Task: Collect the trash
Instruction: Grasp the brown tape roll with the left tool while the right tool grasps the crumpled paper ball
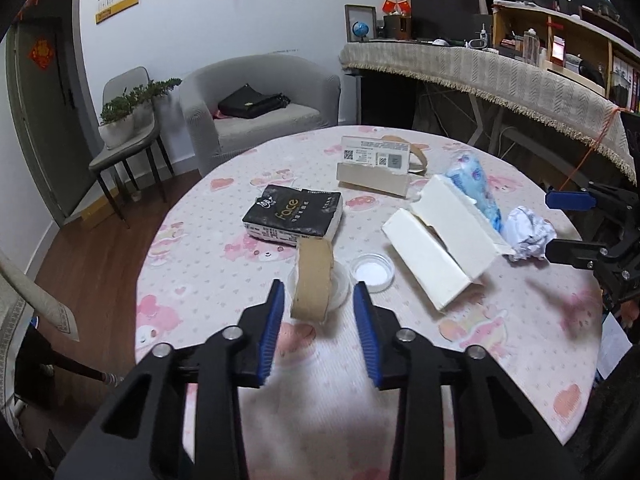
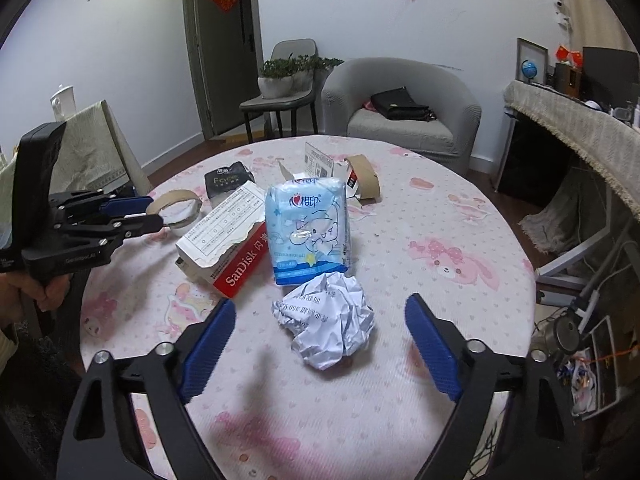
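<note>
A brown cardboard tape core (image 1: 313,286) stands on edge on a clear plastic lid (image 1: 340,290) on the pink-patterned round table (image 1: 224,280). My left gripper (image 1: 319,294) is open, one blue pad on each side of the core with a small gap at both. In the right wrist view the left gripper (image 2: 155,212) reaches the same core (image 2: 176,206). A crumpled white paper ball (image 2: 326,320) lies between the wide-open pads of my right gripper (image 2: 322,322), touching neither. From the left wrist view the right gripper (image 1: 549,224) flanks that ball (image 1: 528,232).
On the table: a black tissue pack (image 1: 294,214), a torn white and red box (image 2: 224,240), a blue tissue pack (image 2: 308,228), a small white lid (image 1: 372,272), a card stand (image 1: 376,168) and a second cardboard core (image 2: 364,176). A grey armchair (image 2: 400,120) stands behind.
</note>
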